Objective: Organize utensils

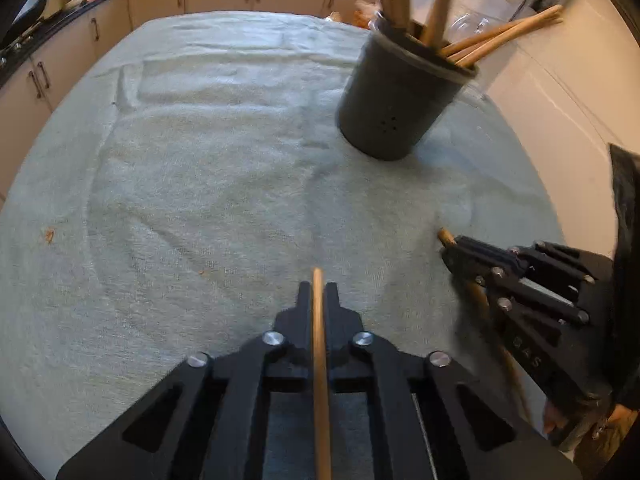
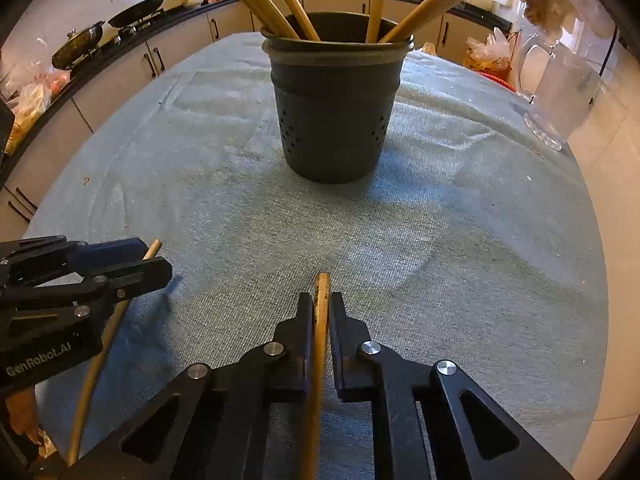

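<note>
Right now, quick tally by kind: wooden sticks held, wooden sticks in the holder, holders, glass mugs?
Wooden chopsticks held: 2, one in the left hand-held gripper, one in the right hand-held gripper
Wooden sticks standing in the holder: 4, counted in the right wrist view
Dark utensil holder: 1
Glass mug: 1
Total: 8

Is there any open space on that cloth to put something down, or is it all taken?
Plenty. The towel lies bare between the dark utensil holder and both grippers, and off to the holder's left toward the cabinets. It is crowded near the glass mug at the right edge, and where the left gripper and right gripper each clamp a chopstick.
</note>
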Motion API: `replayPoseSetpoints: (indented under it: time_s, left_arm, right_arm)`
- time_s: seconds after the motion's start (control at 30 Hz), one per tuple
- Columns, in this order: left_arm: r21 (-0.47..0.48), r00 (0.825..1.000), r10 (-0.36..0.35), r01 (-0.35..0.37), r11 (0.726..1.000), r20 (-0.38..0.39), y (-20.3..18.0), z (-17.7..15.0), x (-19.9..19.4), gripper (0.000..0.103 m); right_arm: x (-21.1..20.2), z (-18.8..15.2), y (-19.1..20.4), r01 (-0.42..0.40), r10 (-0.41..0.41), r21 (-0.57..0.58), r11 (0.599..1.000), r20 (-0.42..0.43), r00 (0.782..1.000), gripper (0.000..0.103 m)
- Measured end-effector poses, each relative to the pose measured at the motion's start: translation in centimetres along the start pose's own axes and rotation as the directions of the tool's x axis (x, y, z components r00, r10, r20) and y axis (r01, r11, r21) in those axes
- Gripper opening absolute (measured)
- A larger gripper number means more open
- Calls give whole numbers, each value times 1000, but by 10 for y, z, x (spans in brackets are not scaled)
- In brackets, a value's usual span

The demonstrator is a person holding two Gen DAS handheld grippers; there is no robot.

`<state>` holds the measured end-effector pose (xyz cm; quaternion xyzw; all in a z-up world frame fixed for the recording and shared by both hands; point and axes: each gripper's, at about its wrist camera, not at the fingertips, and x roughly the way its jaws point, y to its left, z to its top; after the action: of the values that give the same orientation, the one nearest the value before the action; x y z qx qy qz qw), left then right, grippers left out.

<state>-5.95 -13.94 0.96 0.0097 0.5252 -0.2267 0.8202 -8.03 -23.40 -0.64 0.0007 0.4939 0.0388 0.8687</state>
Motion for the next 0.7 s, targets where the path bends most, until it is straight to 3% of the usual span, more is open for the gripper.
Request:
replayPoseSetpoints:
  time_s: [0.2, 0.33, 0.47, 0.57, 0.7]
  left_arm:
    - [-11, 994, -30, 32, 999, 105, -7, 5, -40, 5]
    - [1, 975, -36, 37, 999, 219, -15, 6, -84, 5]
    - [6, 942, -42, 43, 999, 333, -22, 6, -124, 5]
    - [17, 895, -33, 29, 999, 445, -32, 4, -157, 5]
    - [39, 836, -20, -1, 999, 549, -41, -8, -182, 5]
  right_arm:
    - [-32, 1, -15, -62, 50, 95, 994, 127, 991, 7]
    - [-79, 1, -20, -61, 24, 121, 991, 285, 958, 7]
    - [-127, -7, -25, -46, -29, 155, 987, 451, 892, 8]
    - [-154, -18, -32, -58, -66, 201, 978, 562, 825, 8]
    - [-172, -35, -35, -44, -133, 253, 966, 640, 757, 8]
